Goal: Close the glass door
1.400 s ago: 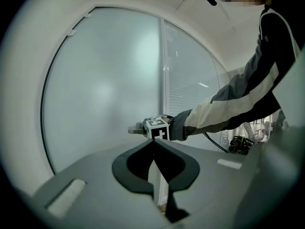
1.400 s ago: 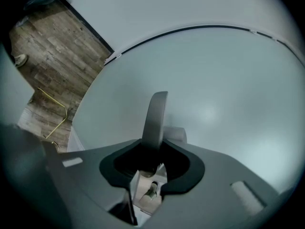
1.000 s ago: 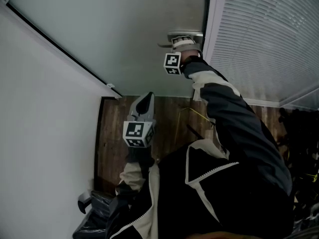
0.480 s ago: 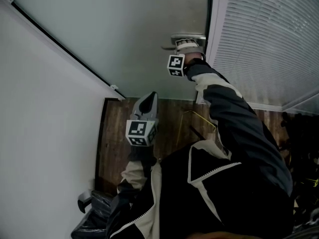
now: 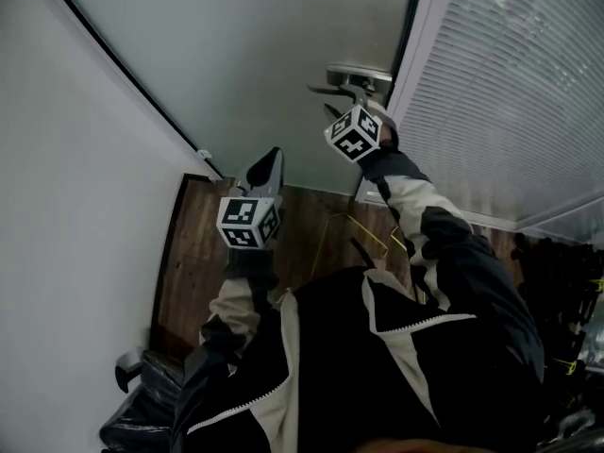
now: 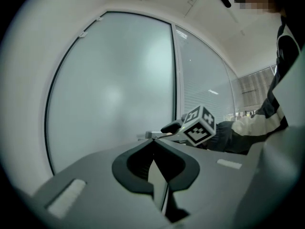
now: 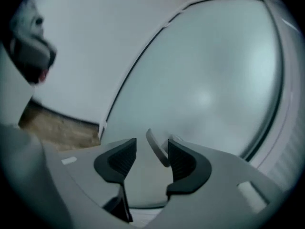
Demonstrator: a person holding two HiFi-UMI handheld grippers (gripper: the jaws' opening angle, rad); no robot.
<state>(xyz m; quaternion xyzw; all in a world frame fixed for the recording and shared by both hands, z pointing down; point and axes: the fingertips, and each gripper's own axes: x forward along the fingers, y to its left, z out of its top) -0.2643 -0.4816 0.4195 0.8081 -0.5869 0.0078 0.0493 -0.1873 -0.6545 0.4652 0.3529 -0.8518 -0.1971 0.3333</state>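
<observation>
1. The silver metal lever handle (image 5: 351, 75) sits at the closing edge of the frosted glass door (image 5: 255, 55), right beside the dark seam where the door meets the frame of the white slatted blind (image 5: 510, 92).
2. The right hand-held gripper (image 5: 353, 97) is just below the handle in the head view, pointing up at it. It is by far the nearer hand.
3. In the right gripper view the handle (image 7: 156, 148) lies slantwise between the jaws of the right hand-held gripper (image 7: 150, 156), close to the right pad. The jaws stand wide and neither pad presses on the lever.
4. In the head view the lever's long axis runs from its mount at the door's edge toward the middle of the glass.
5. The left hand-held gripper (image 5: 272, 160) has its jaws together on nothing, as its own view shows (image 6: 152, 142). It hangs over the brown wooden floor (image 5: 198, 253), well apart from the handle and aimed at the glass.
6. The door looks flush with its frame, so the closing seems done or nearly so.
7. Against the earlier head views, the right jaws have just opened off the lever they were set on. The marker cube now shows a rolled face, and the left hand-held gripper sits further left in the picture.
</observation>
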